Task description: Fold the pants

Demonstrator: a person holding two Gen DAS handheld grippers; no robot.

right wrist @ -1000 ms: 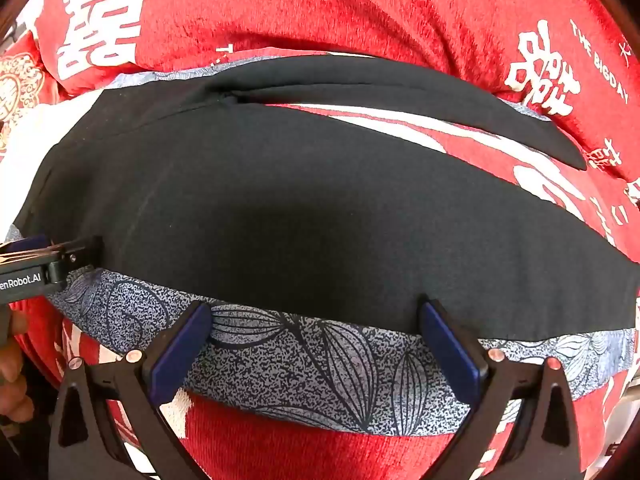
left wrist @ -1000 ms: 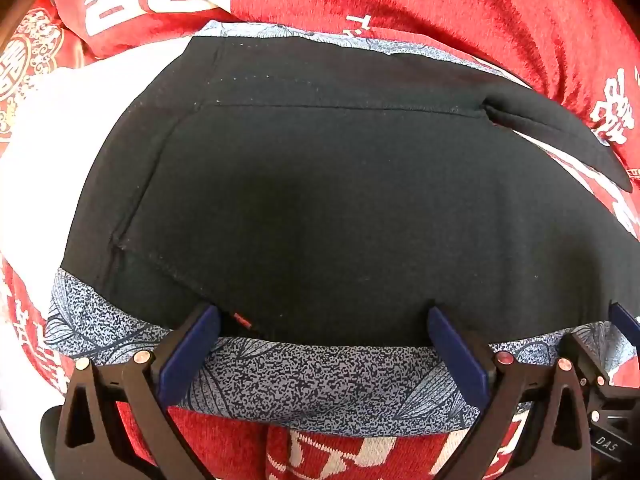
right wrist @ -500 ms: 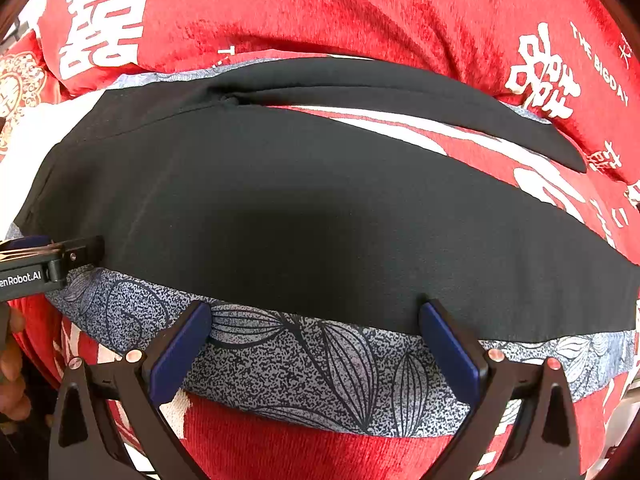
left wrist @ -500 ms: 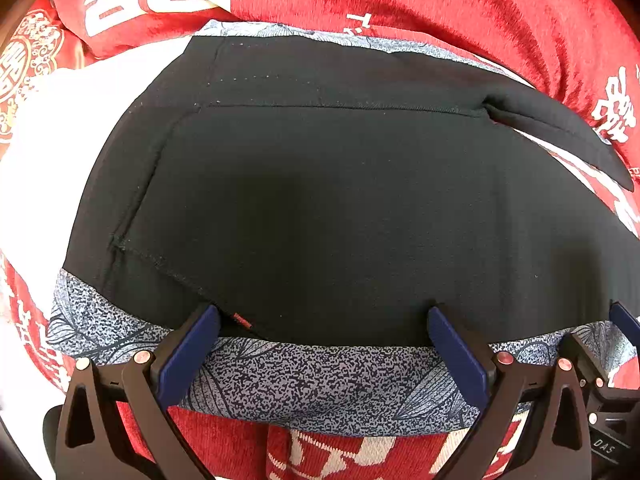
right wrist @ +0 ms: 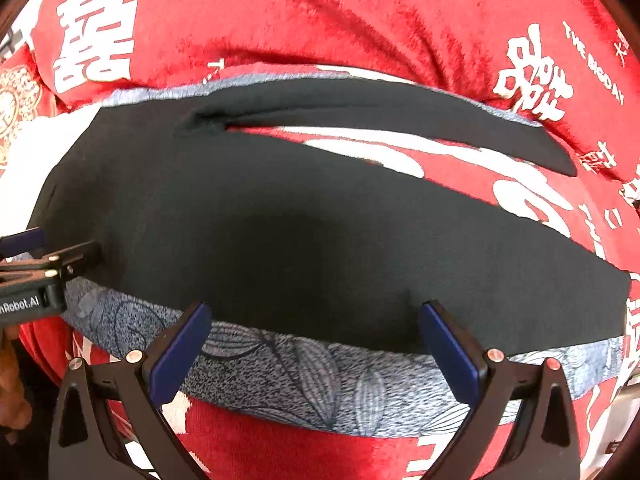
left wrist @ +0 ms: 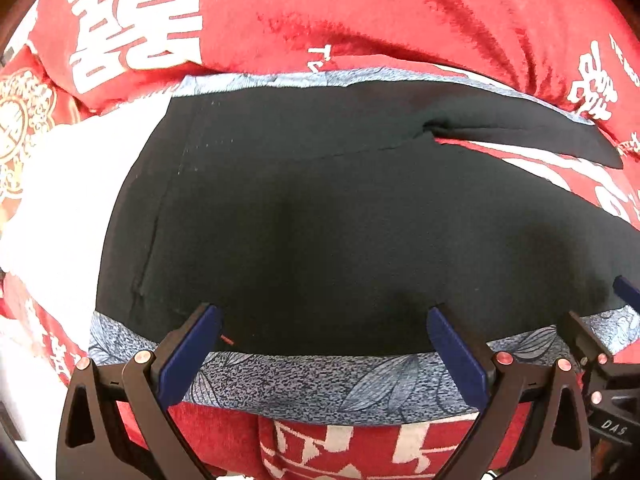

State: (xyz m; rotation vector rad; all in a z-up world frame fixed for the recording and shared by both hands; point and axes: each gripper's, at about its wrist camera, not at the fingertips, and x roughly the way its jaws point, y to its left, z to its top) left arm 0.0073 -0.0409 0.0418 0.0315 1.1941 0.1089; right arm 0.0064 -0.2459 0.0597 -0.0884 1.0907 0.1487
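The left gripper (left wrist: 324,332) stands with its jaws spread wide and empty, blue pads poised at the near edge of the black pants (left wrist: 340,220), and the right gripper (right wrist: 316,328) is likewise wide open and holds nothing, poised at the same near edge further along. The pants lie flat on a grey leaf-print cloth (left wrist: 320,380) spread over a red blanket with white characters (left wrist: 320,20), the two legs parted in a narrow V. The step in hand looks like the approach for the first fold: neither gripper has taken cloth yet. The next move probably calls for both to close on the near edge together and carry it over to the far leg, lifting evenly so the thin fabric does not bunch. The left view alone shows the waist end with its stitched seam and a white sheet (left wrist: 72,200) beyond; the right view alone shows the leg's hem end (right wrist: 600,312) and a person's fingers (right wrist: 12,400) low at the left.
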